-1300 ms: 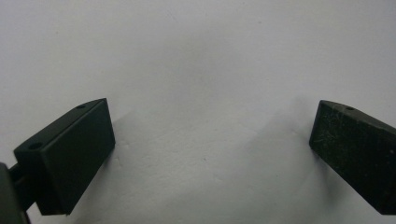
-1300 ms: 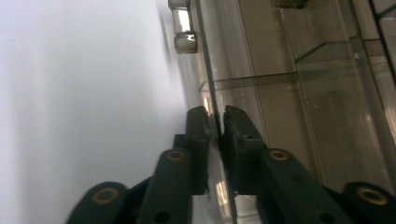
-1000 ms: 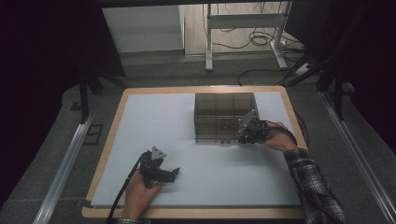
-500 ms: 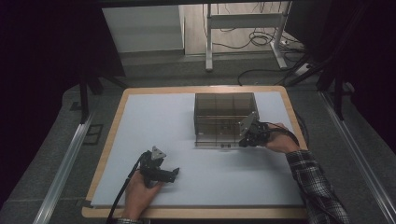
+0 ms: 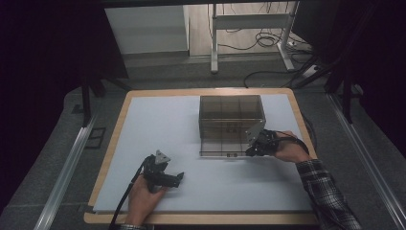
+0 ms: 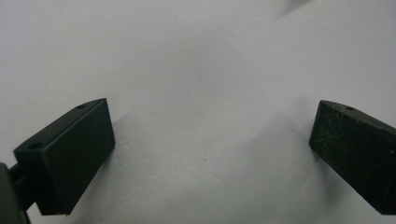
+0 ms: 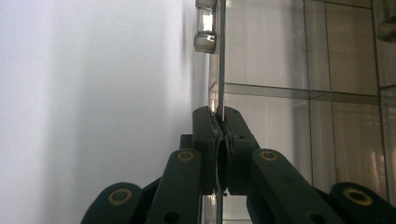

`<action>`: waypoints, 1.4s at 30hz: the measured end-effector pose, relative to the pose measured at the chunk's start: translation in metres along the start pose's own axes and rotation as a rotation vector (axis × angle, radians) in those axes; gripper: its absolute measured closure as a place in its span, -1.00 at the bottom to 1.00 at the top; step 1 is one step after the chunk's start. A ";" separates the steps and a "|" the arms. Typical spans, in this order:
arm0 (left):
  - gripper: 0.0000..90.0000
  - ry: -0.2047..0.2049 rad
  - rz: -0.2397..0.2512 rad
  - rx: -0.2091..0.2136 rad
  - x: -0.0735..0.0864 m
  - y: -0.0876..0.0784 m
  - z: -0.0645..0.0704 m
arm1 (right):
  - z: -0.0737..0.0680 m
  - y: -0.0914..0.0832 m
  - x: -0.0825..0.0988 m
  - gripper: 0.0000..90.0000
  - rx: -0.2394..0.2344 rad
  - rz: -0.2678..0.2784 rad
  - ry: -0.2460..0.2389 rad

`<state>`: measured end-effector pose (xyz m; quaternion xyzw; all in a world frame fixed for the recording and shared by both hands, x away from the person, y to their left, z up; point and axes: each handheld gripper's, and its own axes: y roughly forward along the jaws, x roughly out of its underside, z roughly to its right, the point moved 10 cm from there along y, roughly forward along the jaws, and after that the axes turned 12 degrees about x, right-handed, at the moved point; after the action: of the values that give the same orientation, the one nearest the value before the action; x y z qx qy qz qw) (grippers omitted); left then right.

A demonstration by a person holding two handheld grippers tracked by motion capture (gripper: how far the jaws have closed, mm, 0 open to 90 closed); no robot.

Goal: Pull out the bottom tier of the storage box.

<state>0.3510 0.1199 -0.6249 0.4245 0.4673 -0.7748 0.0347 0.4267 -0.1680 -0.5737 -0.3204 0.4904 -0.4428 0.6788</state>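
A smoky clear box [image 5: 231,114] with inner dividers stands on the white mat at the back right. Its front panel [image 5: 221,145] hangs out toward me, low over the mat. My right gripper [image 5: 253,149] is shut on that panel's right corner. In the right gripper view the thin clear panel [image 7: 221,60] runs edge-on up from between the pressed jaws of the right gripper [image 7: 219,119]. My left gripper [image 5: 173,180] rests on the mat near the front, held by a hand. The left gripper [image 6: 210,154] is open, with bare mat between its fingers.
The white mat [image 5: 158,124] lies on a wooden table top [image 5: 112,143], with broad room left of the box. Metal rails [image 5: 67,167] run along both sides. Behind the table stand desk legs and loose cables [image 5: 249,45].
My right gripper has come toward me with the panel in it, and the panel has swung further out and down from the box. The left gripper has stayed put.
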 end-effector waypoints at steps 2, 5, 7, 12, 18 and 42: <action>-1.00 0.000 0.000 0.000 0.000 0.000 0.000 | -0.003 0.000 0.000 0.90 0.002 0.000 -0.006; -1.00 0.000 0.000 0.000 0.000 0.000 0.000 | -0.007 -0.001 0.000 0.90 0.003 0.005 -0.003; -1.00 0.000 0.000 0.000 0.000 0.000 0.000 | -0.009 -0.001 0.000 0.90 0.004 0.008 0.003; -1.00 0.000 0.000 -0.001 0.000 0.000 0.000 | -0.014 0.000 0.001 0.91 0.003 0.010 0.007; -1.00 -0.001 0.000 0.000 0.000 0.000 0.000 | -0.015 0.004 0.005 0.90 0.010 0.007 -0.009; -1.00 0.000 0.001 0.000 0.000 0.000 0.000 | -0.016 -0.004 -0.006 0.40 0.074 0.069 0.046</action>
<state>0.3510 0.1198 -0.6249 0.4244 0.4671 -0.7749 0.0350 0.4097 -0.1638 -0.5725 -0.2678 0.5000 -0.4440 0.6936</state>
